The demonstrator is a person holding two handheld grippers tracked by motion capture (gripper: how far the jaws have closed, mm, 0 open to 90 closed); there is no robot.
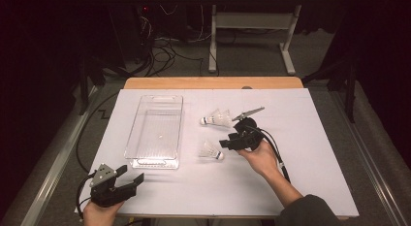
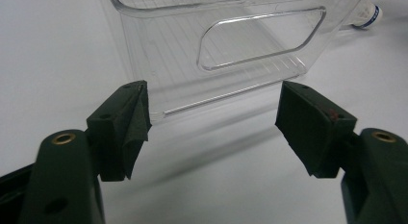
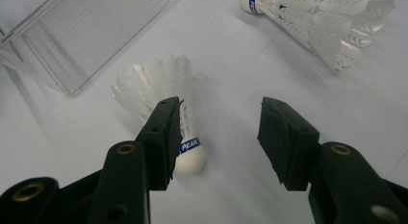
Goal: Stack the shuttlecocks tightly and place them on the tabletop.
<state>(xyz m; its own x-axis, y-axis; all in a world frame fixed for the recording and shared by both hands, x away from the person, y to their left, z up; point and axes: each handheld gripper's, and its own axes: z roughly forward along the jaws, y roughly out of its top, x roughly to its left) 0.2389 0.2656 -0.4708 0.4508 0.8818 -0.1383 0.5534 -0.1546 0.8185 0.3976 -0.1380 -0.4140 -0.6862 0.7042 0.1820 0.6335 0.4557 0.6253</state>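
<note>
Two white feather shuttlecocks lie on the white table top. The nearer shuttlecock [image 1: 211, 151] [image 3: 163, 89] rests on its side, its cork toward my right gripper [image 1: 227, 143] [image 3: 219, 137]. That gripper stands open just right of it. The cork sits by the inner edge of the left jaw and no pad touches it. The farther shuttlecock [image 1: 217, 119] [image 3: 327, 22] lies beyond, beside the gripper's grey plate. My left gripper [image 1: 132, 175] [image 2: 214, 123] is open at the table's near left, facing the clear plastic bin [image 1: 133, 134] [image 2: 231, 41] with nothing between its jaws.
The clear bin is empty and runs lengthwise left of the shuttlecocks, with a handle cut-out in its near end. A cork with a blue band [image 2: 368, 15] shows past the bin's right corner. Cables trail off the table's left and right sides.
</note>
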